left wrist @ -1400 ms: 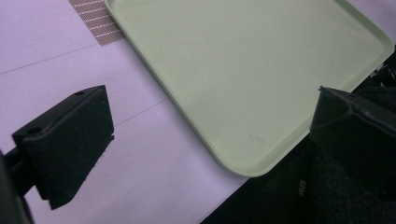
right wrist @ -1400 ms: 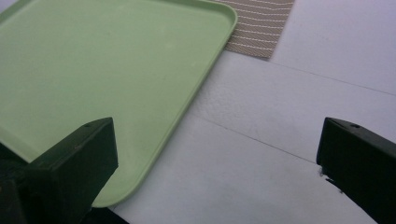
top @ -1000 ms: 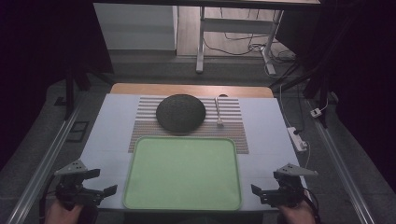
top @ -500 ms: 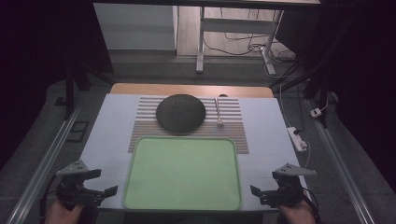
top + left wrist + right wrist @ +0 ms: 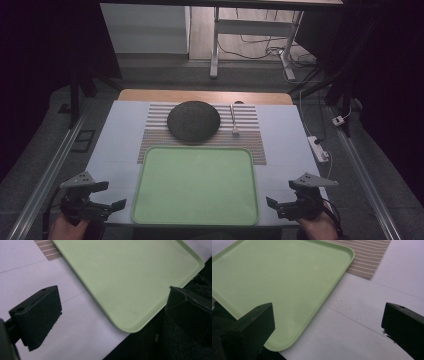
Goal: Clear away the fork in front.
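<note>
A pale green tray [image 5: 195,184] lies empty at the near middle of the white table. Behind it a dark round dome-shaped dish [image 5: 193,121] and a slim white utensil [image 5: 233,120] rest on a striped mat [image 5: 252,142]. My left gripper [image 5: 111,196] hovers open by the tray's near left corner. In the left gripper view that corner [image 5: 130,322] lies between the wide-apart jaws of the left gripper [image 5: 112,317]. My right gripper [image 5: 280,197] is open beside the tray's near right corner, and in the right gripper view the right gripper [image 5: 327,327] holds nothing, with the tray [image 5: 277,287] to its left.
A white power strip [image 5: 318,148] lies at the table's right edge. Metal rails [image 5: 45,185] run along both sides of the table. A wooden strip [image 5: 205,96] borders the far edge, with desk legs and cables on the floor beyond.
Almost nothing differs. The right gripper has edged slightly left, and the left gripper and the objects on the table stay where they were.
</note>
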